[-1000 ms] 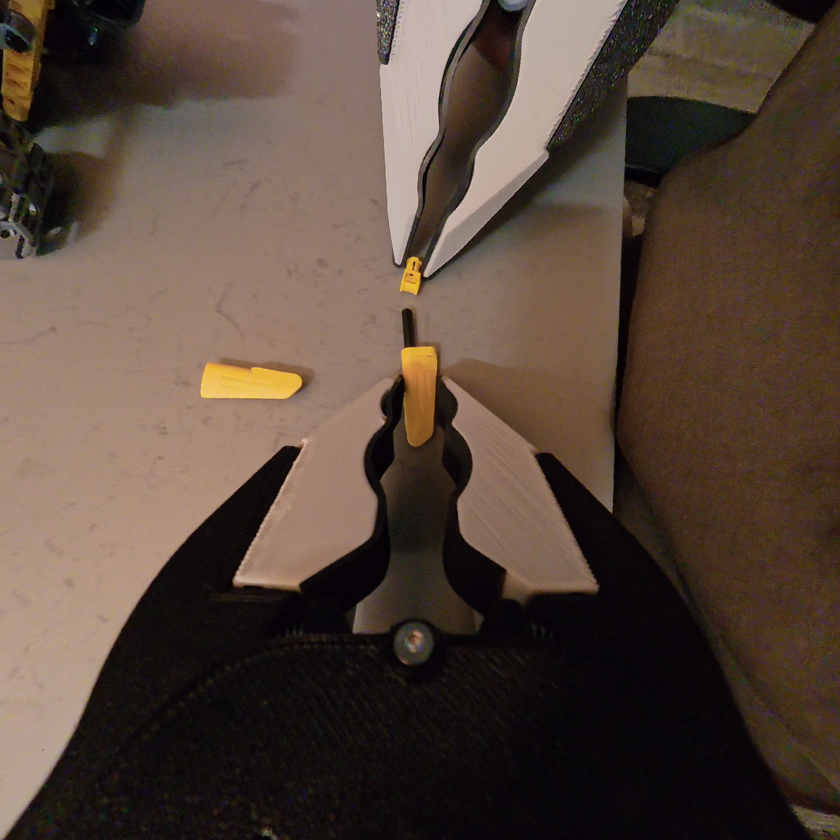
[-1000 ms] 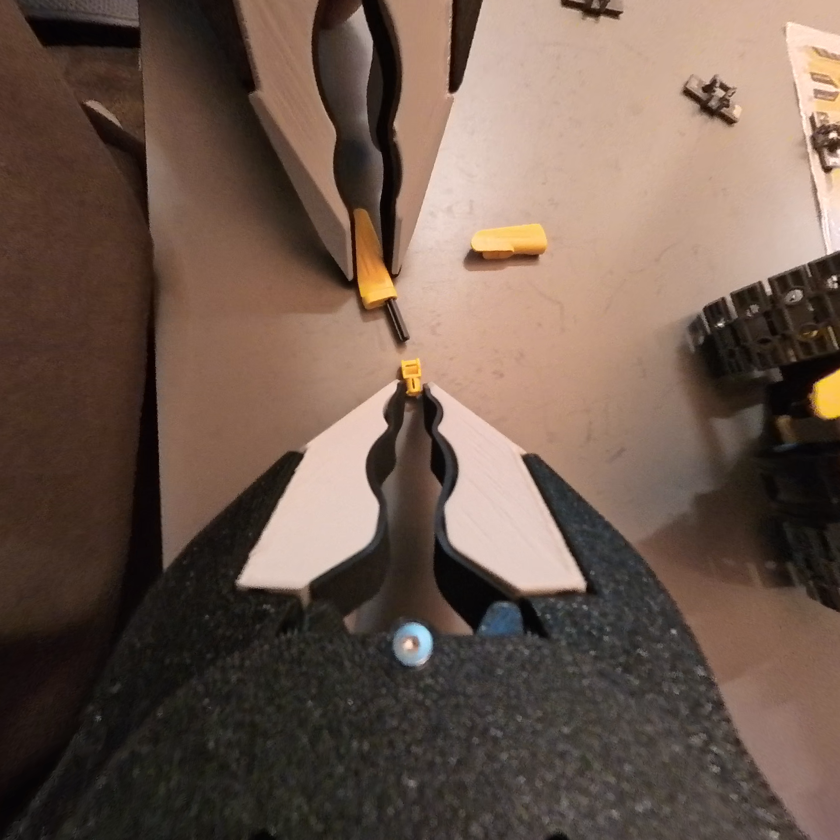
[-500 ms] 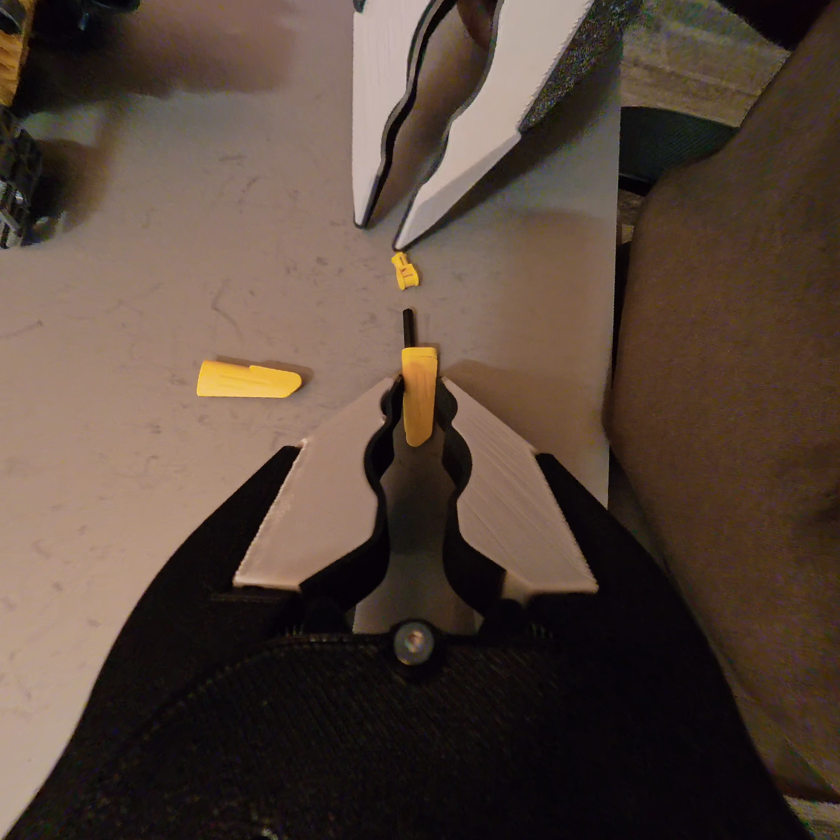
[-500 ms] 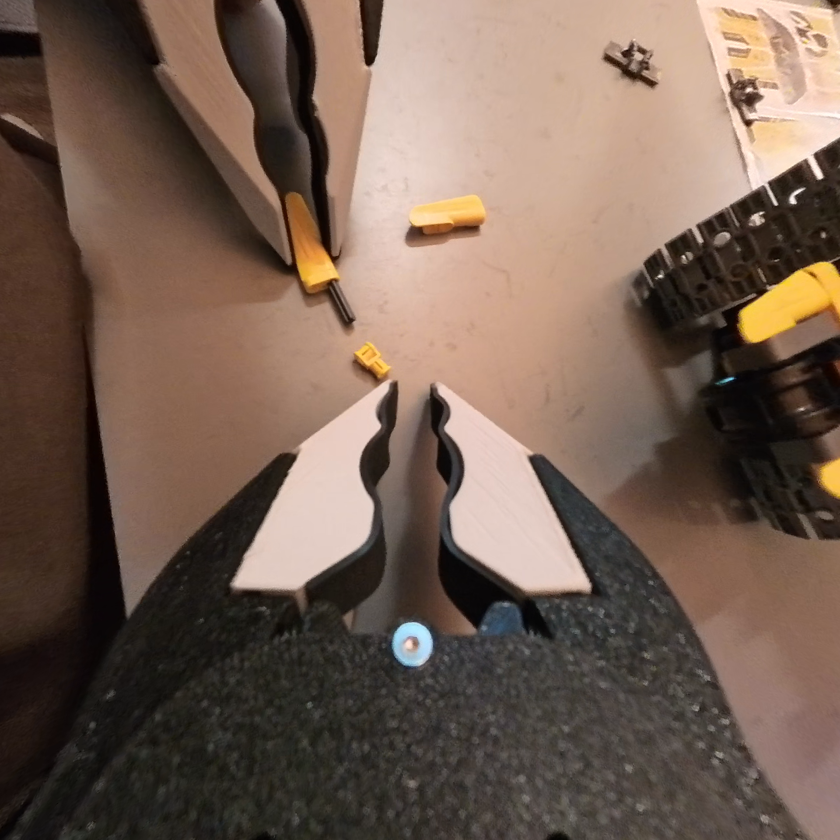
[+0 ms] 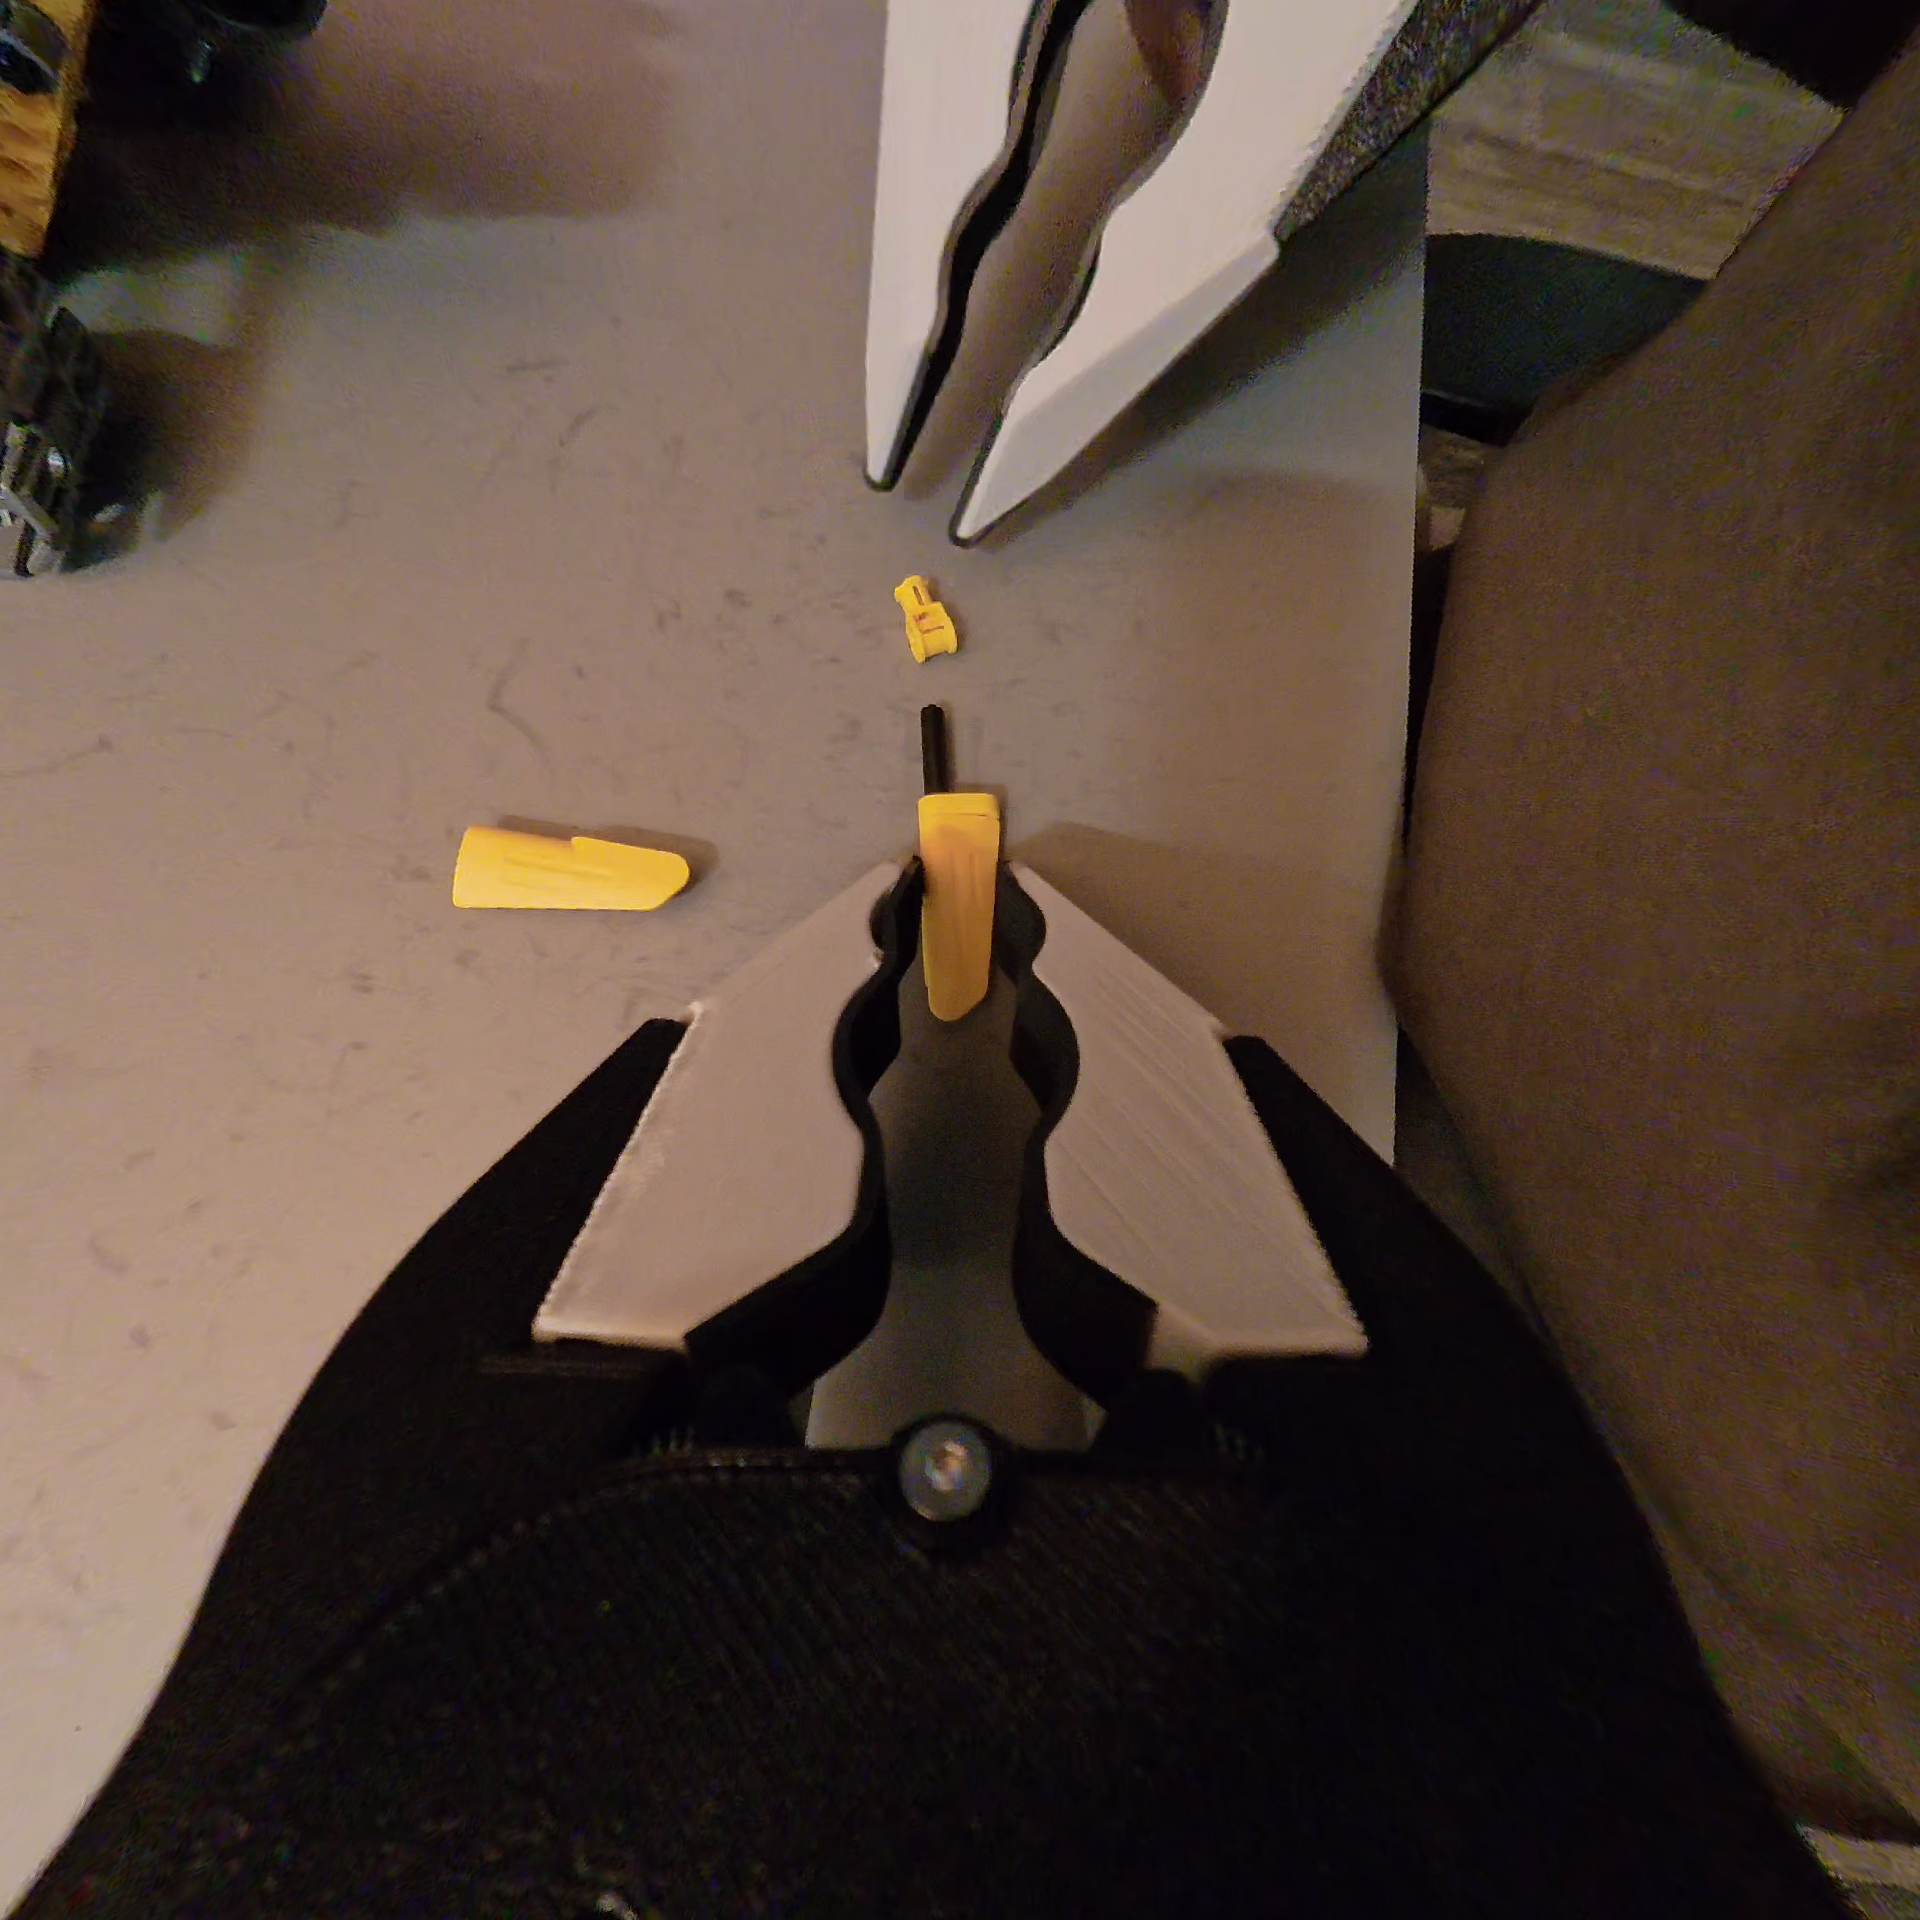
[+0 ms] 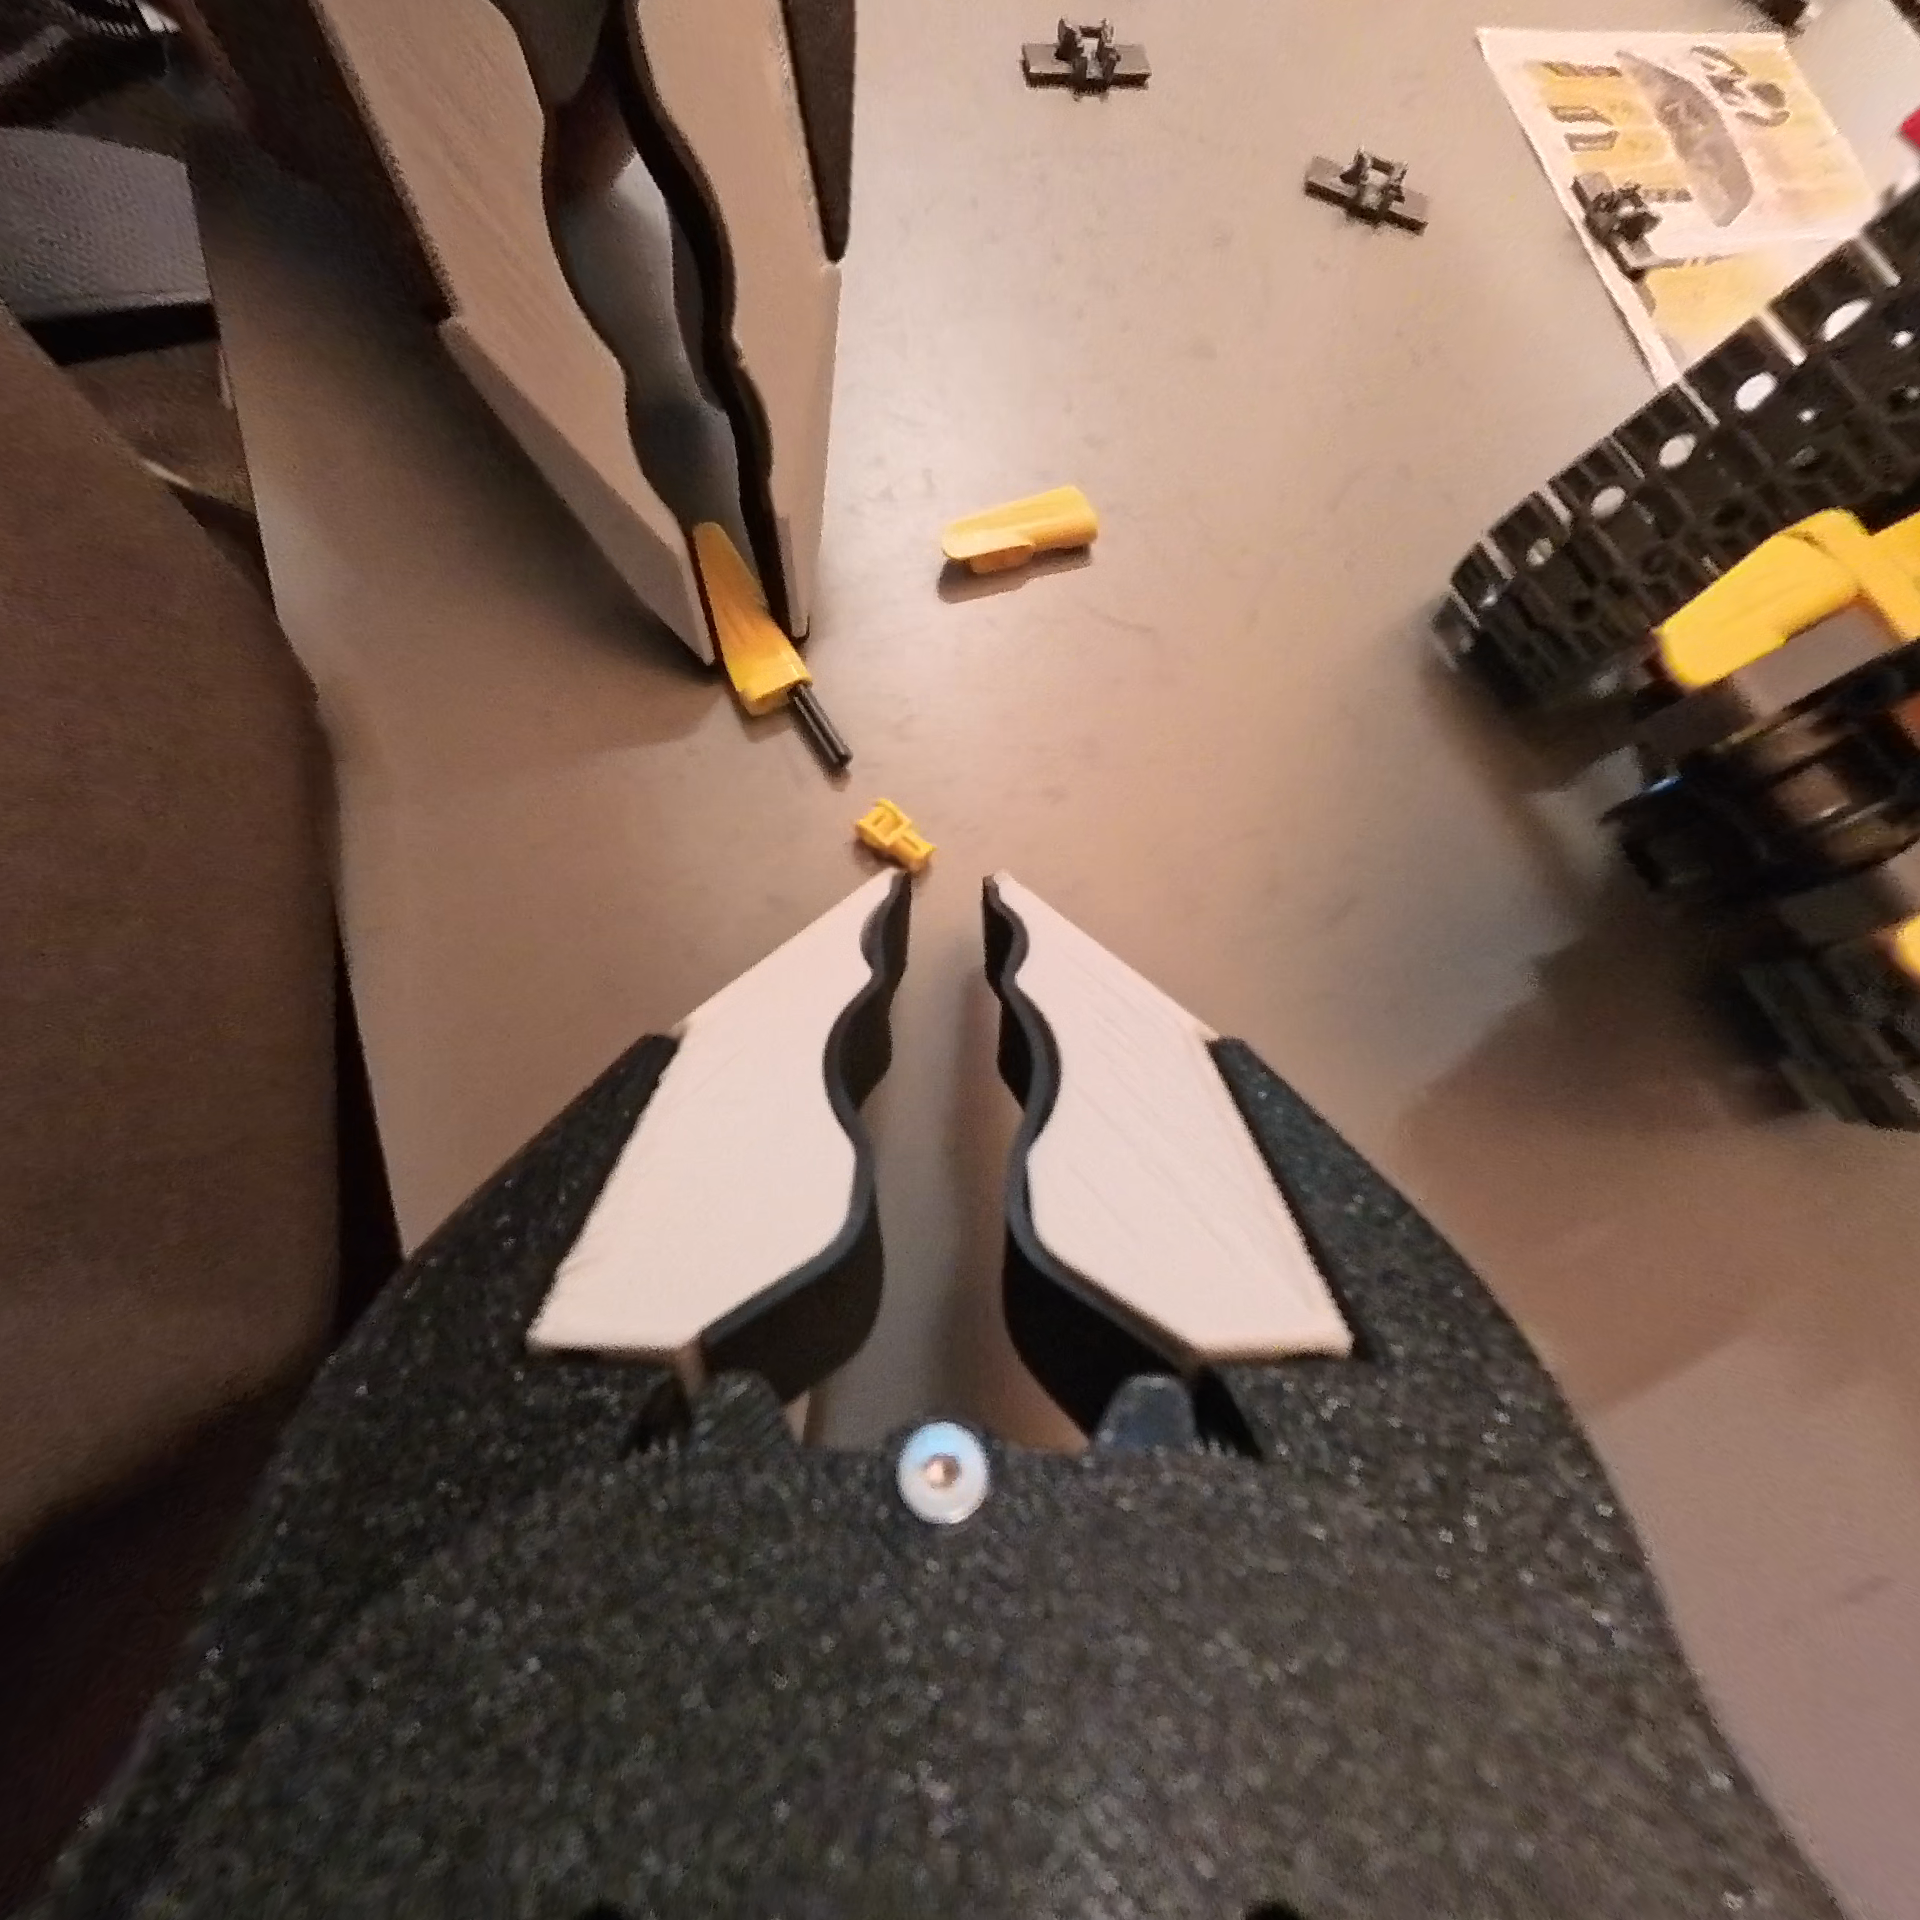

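My left gripper is shut on a yellow wedge-shaped piece with a thin black axle sticking out of its front, low over the grey table. It shows in the right wrist view too. A small yellow connector lies loose on the table between the two grippers, just past my right gripper, which is open and empty. The connector sits by the tip of its left finger. A second yellow wedge piece lies to the left, also in the right wrist view.
A black tracked toy vehicle with yellow parts stands at the right of the right wrist view. Small black connector pieces and a printed instruction sheet lie far back. The table edge and a brown seat are close by. Spacing between my two grippers at the tips: around 7 cm.
My right gripper has opened and let go of the small yellow connector, which now lies on the table, and has drawn back a little. My left gripper still holds the wedge piece.
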